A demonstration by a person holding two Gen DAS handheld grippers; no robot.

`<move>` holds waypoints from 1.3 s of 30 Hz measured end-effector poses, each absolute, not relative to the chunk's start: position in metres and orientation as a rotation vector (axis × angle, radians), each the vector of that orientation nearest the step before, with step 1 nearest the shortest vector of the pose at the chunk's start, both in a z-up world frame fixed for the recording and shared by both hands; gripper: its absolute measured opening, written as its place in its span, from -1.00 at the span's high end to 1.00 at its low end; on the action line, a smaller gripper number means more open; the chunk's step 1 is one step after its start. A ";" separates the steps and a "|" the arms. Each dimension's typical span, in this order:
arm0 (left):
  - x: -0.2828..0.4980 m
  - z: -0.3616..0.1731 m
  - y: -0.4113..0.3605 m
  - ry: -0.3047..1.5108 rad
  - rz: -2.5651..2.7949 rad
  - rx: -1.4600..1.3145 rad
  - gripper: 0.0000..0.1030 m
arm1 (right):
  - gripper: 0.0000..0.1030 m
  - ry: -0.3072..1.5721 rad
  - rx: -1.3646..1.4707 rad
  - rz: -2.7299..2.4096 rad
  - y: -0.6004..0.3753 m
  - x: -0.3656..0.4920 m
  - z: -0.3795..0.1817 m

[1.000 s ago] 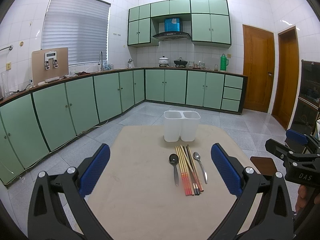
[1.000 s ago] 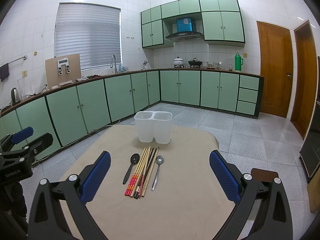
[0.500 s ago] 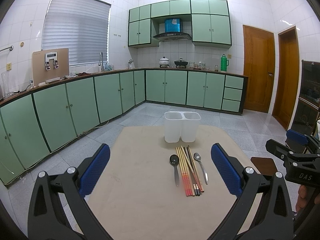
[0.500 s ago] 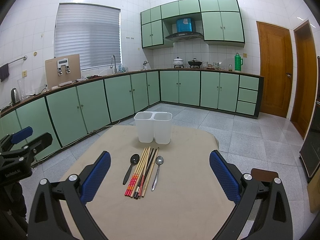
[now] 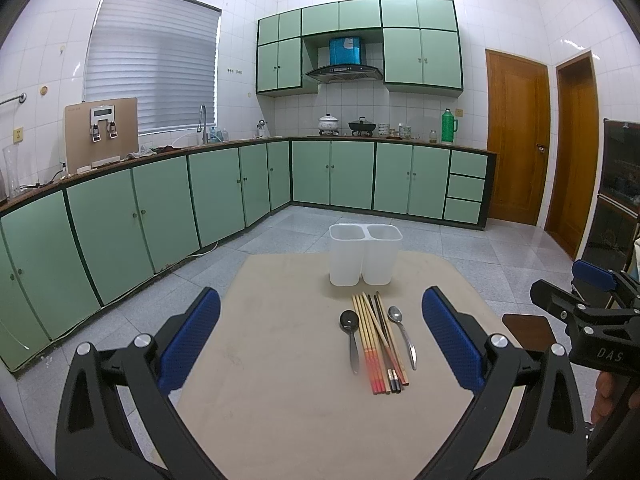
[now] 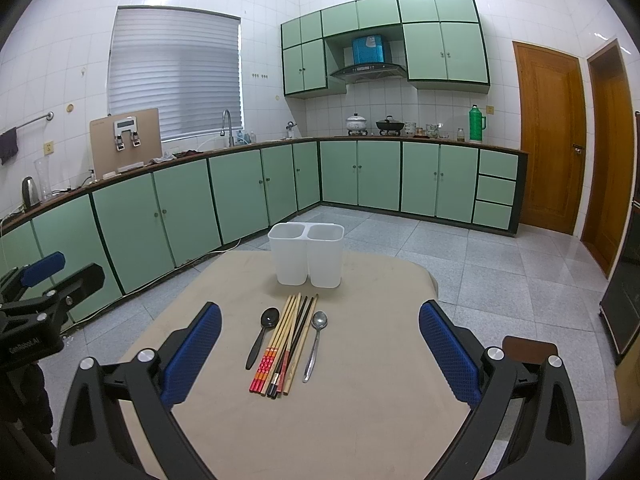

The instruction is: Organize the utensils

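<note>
On a beige table lies a bundle of chopsticks, several wooden and dark ones side by side. A black spoon lies to their left, a silver spoon to their right. Behind them stands a white two-compartment holder, both compartments empty as far as I see. My left gripper hovers open in front of the utensils, holding nothing. My right gripper is open too, above the table's near side.
Green cabinets run along the left and back walls under a counter with a sink, pots and a green flask. Two wooden doors stand at the right. A brown stool sits by the table's right edge.
</note>
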State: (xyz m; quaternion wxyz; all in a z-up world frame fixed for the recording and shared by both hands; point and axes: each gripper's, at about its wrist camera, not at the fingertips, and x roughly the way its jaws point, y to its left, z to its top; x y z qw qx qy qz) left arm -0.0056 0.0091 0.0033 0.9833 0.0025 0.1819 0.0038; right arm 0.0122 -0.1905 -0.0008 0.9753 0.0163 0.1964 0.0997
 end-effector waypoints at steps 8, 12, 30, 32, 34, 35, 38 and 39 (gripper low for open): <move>-0.009 0.013 0.013 0.366 0.009 0.006 -0.90 | -0.88 0.397 0.033 0.200 -0.191 0.013 -0.001; -0.009 0.012 0.012 0.366 0.009 0.006 -0.90 | -0.88 0.398 0.034 0.200 -0.194 0.013 -0.003; 0.002 0.011 0.020 0.389 0.014 0.008 -0.90 | -0.88 0.419 0.041 0.197 -0.191 0.022 -0.010; 0.010 0.008 0.023 0.400 0.018 0.013 -0.90 | -0.88 0.431 0.040 0.196 -0.190 0.029 -0.013; 0.021 0.003 0.025 0.415 0.022 0.016 -0.90 | -0.88 0.440 0.041 0.195 -0.190 0.036 -0.016; 0.030 -0.001 0.028 0.428 0.025 0.015 -0.90 | -0.88 0.448 0.039 0.193 -0.190 0.042 -0.018; 0.048 -0.011 0.032 0.454 0.029 0.018 -0.90 | -0.88 0.469 0.035 0.191 -0.190 0.057 -0.024; 0.055 -0.015 0.031 0.464 0.031 0.021 -0.90 | -0.88 0.479 0.033 0.192 -0.189 0.065 -0.028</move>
